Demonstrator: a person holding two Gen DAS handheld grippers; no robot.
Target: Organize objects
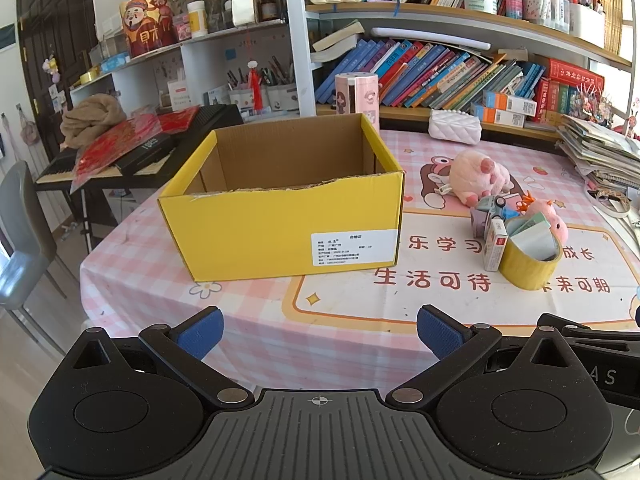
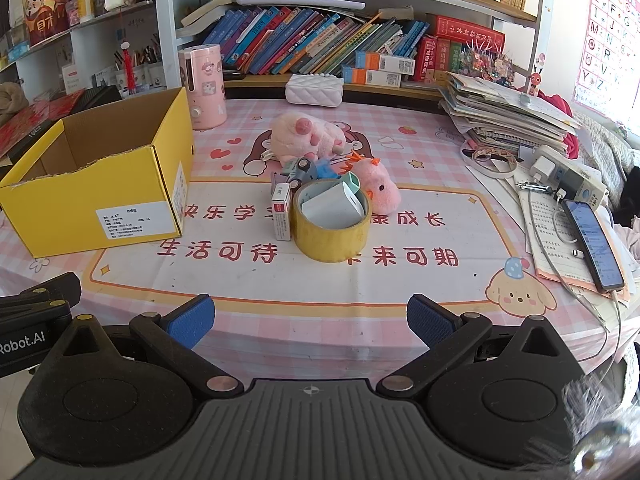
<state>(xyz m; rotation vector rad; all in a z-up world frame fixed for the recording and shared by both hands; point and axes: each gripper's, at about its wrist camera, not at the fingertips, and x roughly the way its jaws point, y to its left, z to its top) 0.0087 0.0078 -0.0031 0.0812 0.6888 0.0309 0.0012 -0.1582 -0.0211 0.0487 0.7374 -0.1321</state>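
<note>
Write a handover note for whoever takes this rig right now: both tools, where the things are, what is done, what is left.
Left tool: open, empty, facing the yellow box.
Right tool: open, empty, facing the toy pile.
Box sits on the left of the table; what shows of its inside looks empty.
Pile at centre: tape roll with a card inside, small carton touching it, toy car, small pink plush, big pink plush behind.
Done: nothing packed yet.
Left: probably move the pile into the box, tape roll first since it is nearest.
</note>
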